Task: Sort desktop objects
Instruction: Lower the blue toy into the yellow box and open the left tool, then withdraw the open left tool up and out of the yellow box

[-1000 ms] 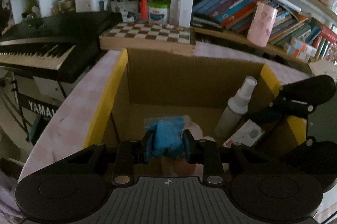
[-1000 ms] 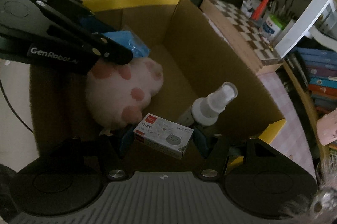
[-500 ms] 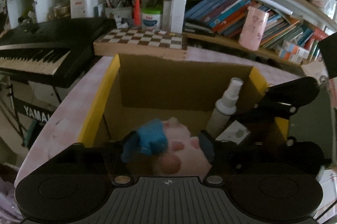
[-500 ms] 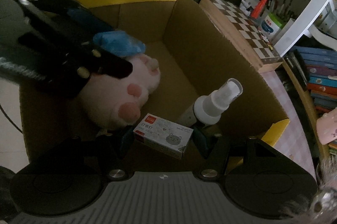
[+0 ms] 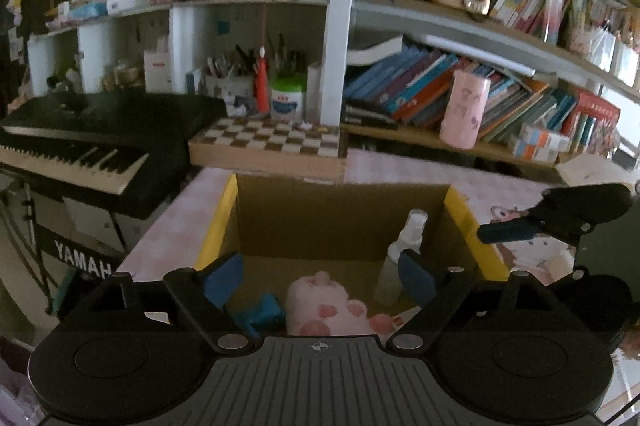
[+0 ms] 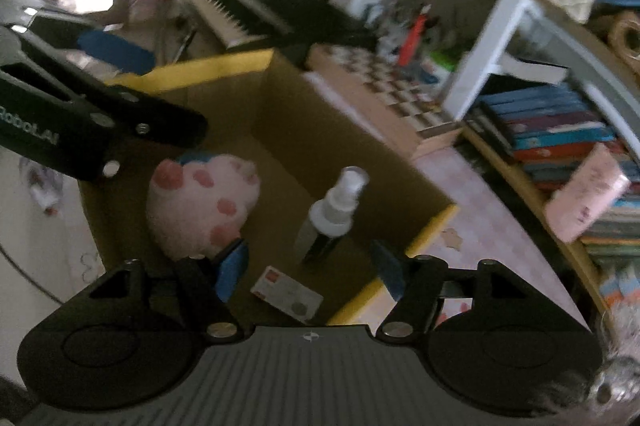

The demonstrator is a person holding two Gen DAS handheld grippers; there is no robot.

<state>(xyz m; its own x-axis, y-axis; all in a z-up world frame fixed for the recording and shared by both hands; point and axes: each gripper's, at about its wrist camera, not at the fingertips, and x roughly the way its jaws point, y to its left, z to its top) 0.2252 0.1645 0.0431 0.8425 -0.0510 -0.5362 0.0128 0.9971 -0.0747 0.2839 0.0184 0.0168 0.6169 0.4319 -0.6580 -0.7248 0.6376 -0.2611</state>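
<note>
An open cardboard box (image 5: 340,222) with yellow flaps holds a pink paw-shaped plush (image 5: 328,310), a crumpled blue thing (image 5: 262,312), a white spray bottle (image 5: 400,258) and a small white card box (image 6: 286,292). My left gripper (image 5: 320,280) hangs above the box with its jaws opening and nothing between them; the blue thing lies below it beside the plush. My right gripper (image 6: 310,268) is over the box's near corner, jaws opening, and the card box lies loose on the box floor below them. The spray bottle (image 6: 334,210) stands upright by the right wall.
A chessboard (image 5: 268,144) lies behind the box on the pink checked tabletop (image 5: 400,166). A black keyboard piano (image 5: 80,142) stands to the left. Shelves with books (image 5: 420,94), a pink cup (image 5: 464,114) and a pen holder (image 5: 236,86) rise behind.
The left gripper let go of the blue thing, which dropped beside the plush, and rose with jaws widening. The right gripper released the card box into the cardboard box and lifted away.
</note>
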